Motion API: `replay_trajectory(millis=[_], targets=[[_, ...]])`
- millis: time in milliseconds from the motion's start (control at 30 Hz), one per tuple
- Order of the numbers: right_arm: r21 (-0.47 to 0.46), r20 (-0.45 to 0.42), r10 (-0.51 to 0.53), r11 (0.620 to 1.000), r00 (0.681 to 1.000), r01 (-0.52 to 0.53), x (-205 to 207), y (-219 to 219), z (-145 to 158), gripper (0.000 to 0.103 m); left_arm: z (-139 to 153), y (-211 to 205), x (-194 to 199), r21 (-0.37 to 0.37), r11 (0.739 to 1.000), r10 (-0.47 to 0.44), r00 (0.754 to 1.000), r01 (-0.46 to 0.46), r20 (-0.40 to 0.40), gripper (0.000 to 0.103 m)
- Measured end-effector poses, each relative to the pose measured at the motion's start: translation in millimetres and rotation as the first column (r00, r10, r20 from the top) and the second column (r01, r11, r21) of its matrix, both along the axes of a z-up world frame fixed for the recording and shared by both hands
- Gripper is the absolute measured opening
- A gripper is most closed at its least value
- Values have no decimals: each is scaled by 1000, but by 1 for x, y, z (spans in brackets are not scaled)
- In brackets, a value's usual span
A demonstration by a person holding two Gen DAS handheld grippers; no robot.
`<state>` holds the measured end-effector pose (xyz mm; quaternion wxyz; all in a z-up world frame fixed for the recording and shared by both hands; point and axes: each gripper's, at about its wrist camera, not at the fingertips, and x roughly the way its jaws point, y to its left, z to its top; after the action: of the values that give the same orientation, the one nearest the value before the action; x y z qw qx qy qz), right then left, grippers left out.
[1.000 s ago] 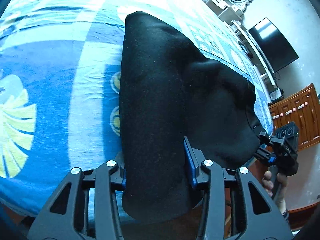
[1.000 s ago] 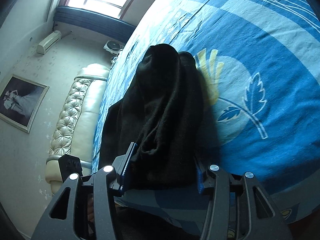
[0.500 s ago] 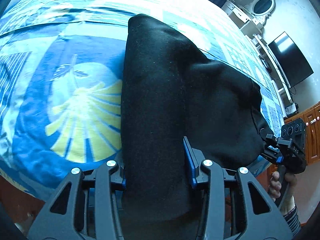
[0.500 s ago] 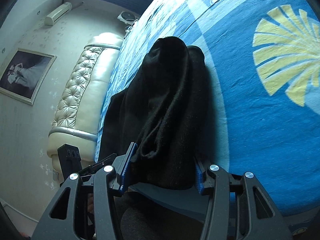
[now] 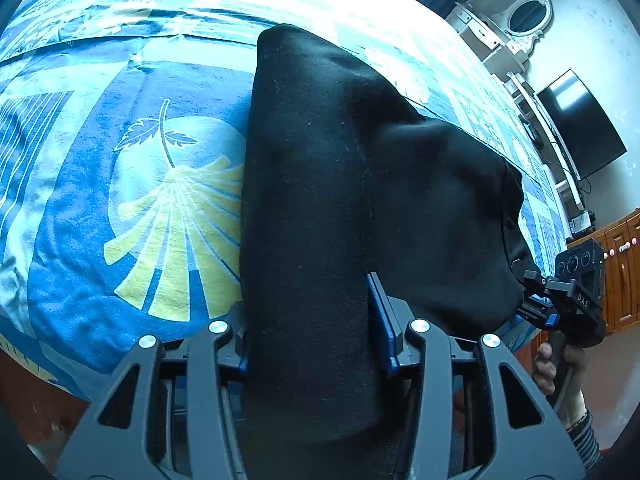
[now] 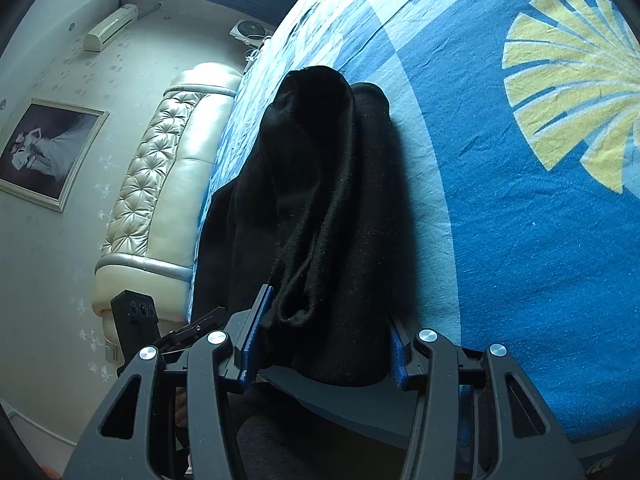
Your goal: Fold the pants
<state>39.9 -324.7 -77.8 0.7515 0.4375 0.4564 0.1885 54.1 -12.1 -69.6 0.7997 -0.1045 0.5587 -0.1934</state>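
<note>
Pants, black and bunched, lie draped over the blue bedspread at its near edge. The left gripper is clamped on one end of them, the right gripper on the other, cloth filling both gaps. Beyond the fabric, a yellow fan print marks the bedspread. Farther off stands what looks like a padded headboard.

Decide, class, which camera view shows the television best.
The left wrist view: the dark television hangs on the wall beyond the bed, right of the pants. The right wrist view faces the headboard and shows no television.
</note>
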Motion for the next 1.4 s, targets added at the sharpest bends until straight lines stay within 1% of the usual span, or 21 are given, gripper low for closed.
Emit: replay_trajectory(millis=[367, 500, 667, 900, 933, 1000, 1067, 1133, 1233, 1300, 1367, 1400], targets=[[-9, -6, 4, 1000, 1000, -4, 2, 3, 1, 49, -2, 2, -1, 12, 1000, 0, 1000, 0, 7, 49], [-13, -4, 6, 1000, 1000, -6, 2, 6, 1, 49, -3, 1, -2, 29, 1000, -5, 1000, 5, 21, 51], [-27, -4, 12, 1000, 1000, -12, 4, 9, 1, 49, -5, 3, -1, 24, 1000, 4, 1000, -4, 18, 52], [-32, -34, 13, 999, 999, -14, 5, 12, 2, 49, -5, 3, -2, 37, 999, 7, 1000, -8, 29, 54], [-11, -65, 39, 999, 997, -40, 8, 11, 1, 49, -5, 3, -1, 41, 999, 7, 999, -8, 31, 54], [29, -93, 22, 999, 995, -20, 6, 2, 0, 48, -5, 2, -1, 43, 999, 8, 999, -10, 32, 55], [-42, -94, 75, 996, 993, -79, 8, 7, 5, 48, -5, 1, -1, 45, 999, 10, 999, -12, 30, 56], [-34, -105, 65, 997, 992, -69, 8, 8, 2, 48, -5, 1, 0, 45, 999, 9, 1000, -11, 29, 56], [-30, -93, 51, 998, 994, -54, 8, 9, 0, 48, -5, 0, 0, 50, 999, 6, 999, -7, 37, 57], [-46, -87, 44, 998, 995, -48, 7, 12, 1, 48, -5, -1, -2, 56, 998, 7, 999, -9, 46, 59], [-50, -73, 38, 998, 997, -42, 5, 13, 2, 49, -4, 0, -3, 69, 997, 13, 998, -17, 57, 69], [-41, -68, 34, 998, 997, -37, 4, 14, 3, 51, -3, 2, -4, 63, 998, 11, 998, -15, 64, 69]])
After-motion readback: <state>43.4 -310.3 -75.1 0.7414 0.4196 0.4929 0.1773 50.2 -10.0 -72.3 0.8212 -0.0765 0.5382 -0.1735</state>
